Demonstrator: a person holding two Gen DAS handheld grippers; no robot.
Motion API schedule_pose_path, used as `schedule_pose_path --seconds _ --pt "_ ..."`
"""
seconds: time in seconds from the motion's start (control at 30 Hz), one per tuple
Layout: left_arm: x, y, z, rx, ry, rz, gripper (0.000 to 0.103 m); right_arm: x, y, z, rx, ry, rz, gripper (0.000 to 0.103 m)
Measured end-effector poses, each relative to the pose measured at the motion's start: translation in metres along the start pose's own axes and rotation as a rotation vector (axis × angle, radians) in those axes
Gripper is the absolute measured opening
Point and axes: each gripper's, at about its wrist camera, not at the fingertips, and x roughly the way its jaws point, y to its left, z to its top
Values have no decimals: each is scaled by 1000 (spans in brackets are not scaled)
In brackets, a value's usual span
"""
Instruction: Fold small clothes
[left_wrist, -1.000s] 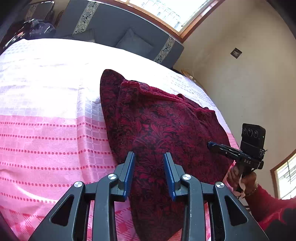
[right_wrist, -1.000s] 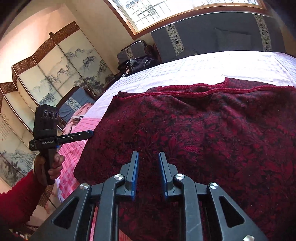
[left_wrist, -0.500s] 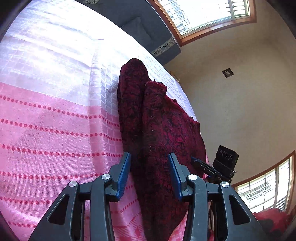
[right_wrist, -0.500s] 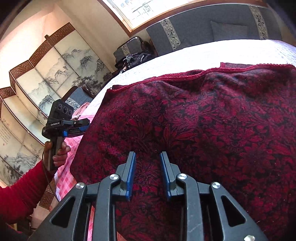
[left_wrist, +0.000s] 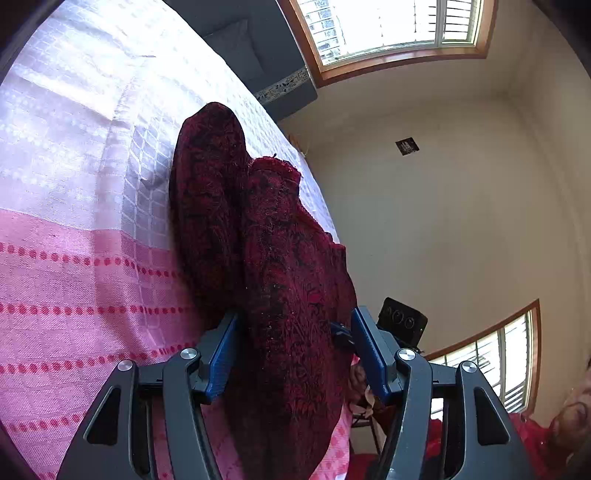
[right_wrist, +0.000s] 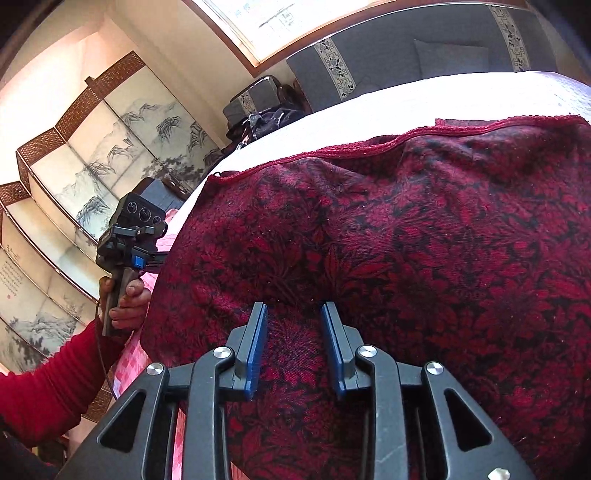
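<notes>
Left wrist view: sits just behind the left hand-held gripper (left_wrist: 291, 354), low beside the bed (left_wrist: 74, 221), rolled, looking along the garment (left_wrist: 280, 266) edge toward a far window (left_wrist: 388, 26) and bare wall. Very close to the cloth.

Right wrist view: behind the right hand-held gripper (right_wrist: 293, 345), angled down onto the garment (right_wrist: 424, 258), facing the headboard (right_wrist: 406, 62) and a painted screen (right_wrist: 110, 147) at left. Cloth fills most of the frame.

Shared: garment, bed (right_wrist: 369, 107), headboard (left_wrist: 258, 55). Each view catches the other hand-held gripper — right one at (left_wrist: 400, 325), partly hidden; left one at (right_wrist: 133, 240).
</notes>
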Motion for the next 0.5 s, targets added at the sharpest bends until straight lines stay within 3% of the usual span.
schedule_pose_path --seconds 0.07,0.17,0.23,0.33,0.4,0.5 --pt "-5 2 -2 1 -12 -8 61 0 3 -2 -6 -1 2 35" --pt "-15 -1 -4 28 -16 38 60 0 6 -3 -19 -3 0 40" --pt "-14 -4 -6 59 45 55 61 1 6 -2 -21 -3 4 41" --pt "2 -12 -16 72 206 27 61 1 3 0 -9 -3 15 42" --pt "14 -21 -24 113 292 55 61 2 2 0 -5 -4 15 42" --pt "16 -20 -18 72 315 30 65 3 3 0 -7 -6 10 42"
